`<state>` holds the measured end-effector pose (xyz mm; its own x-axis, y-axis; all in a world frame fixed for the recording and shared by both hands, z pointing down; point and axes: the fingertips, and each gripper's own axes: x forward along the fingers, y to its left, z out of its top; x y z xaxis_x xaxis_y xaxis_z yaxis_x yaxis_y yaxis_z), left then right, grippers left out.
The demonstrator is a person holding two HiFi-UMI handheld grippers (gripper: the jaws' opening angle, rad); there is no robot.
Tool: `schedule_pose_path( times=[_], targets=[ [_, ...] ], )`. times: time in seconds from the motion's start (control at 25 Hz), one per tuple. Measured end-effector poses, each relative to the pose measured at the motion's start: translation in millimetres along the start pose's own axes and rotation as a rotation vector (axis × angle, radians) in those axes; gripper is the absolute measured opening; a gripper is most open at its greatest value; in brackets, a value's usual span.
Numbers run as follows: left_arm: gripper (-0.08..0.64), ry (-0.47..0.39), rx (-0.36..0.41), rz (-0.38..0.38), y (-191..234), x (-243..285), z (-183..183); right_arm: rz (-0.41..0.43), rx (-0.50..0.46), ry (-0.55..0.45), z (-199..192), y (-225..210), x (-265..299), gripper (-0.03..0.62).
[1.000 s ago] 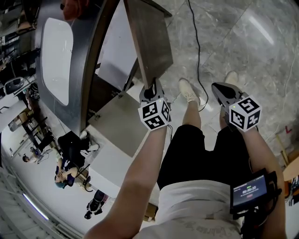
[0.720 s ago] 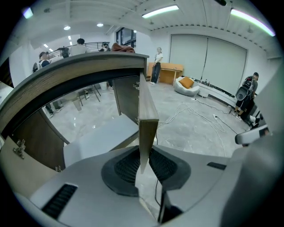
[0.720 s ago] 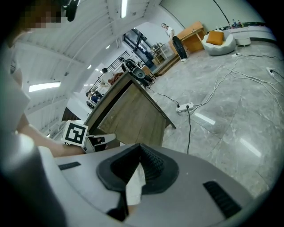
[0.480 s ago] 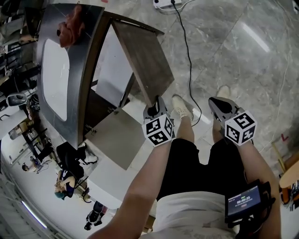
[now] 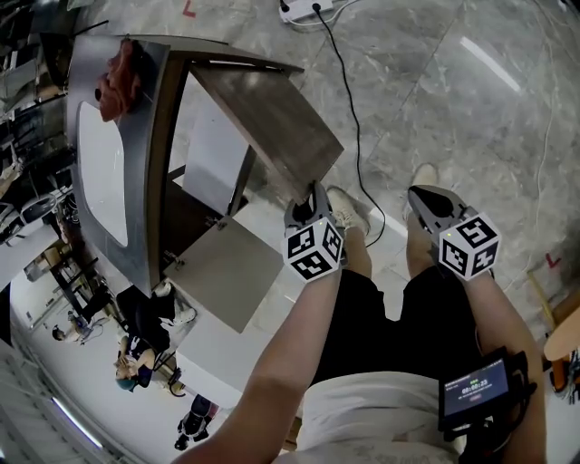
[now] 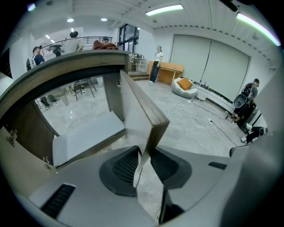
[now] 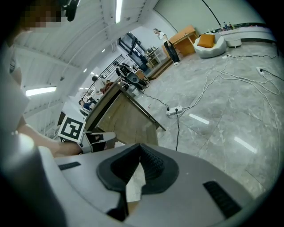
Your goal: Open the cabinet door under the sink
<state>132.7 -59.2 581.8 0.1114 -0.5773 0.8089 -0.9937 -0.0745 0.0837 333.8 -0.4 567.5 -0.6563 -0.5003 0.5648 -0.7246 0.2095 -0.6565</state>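
Note:
The sink cabinet stands at the left of the head view, its steel counter holding a pale basin (image 5: 100, 172). The brown cabinet door (image 5: 272, 118) stands swung far out from the cabinet. My left gripper (image 5: 313, 195) holds the door's free lower corner. In the left gripper view the door (image 6: 137, 102) runs edge-on into the left gripper (image 6: 144, 153); the jaws have just been opening slightly, with the door still between the pads. My right gripper (image 5: 426, 199) hangs apart over the floor, shut and empty. The right gripper view shows the right gripper (image 7: 141, 153) aimed past the door (image 7: 128, 117).
A second, lighter door (image 5: 227, 272) stands open lower on the cabinet. A red cloth (image 5: 113, 77) lies on the counter. A black cable (image 5: 349, 100) runs over the marble floor to a power strip (image 5: 308, 9). The person's shoes stand just below both grippers.
The door has swung further out from the cabinet with my left gripper on its corner. Both grippers have drifted away from the cabinet, and more floor shows at the top.

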Motion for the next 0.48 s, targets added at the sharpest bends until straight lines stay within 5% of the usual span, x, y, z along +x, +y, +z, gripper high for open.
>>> schedule_pose_path(
  times=[0.48],
  targets=[
    [0.104,0.019,-0.099,-0.005,-57.7,21.7,20.8,0.002,0.004,-0.021,13.6,-26.3,-26.5,0.014]
  ],
)
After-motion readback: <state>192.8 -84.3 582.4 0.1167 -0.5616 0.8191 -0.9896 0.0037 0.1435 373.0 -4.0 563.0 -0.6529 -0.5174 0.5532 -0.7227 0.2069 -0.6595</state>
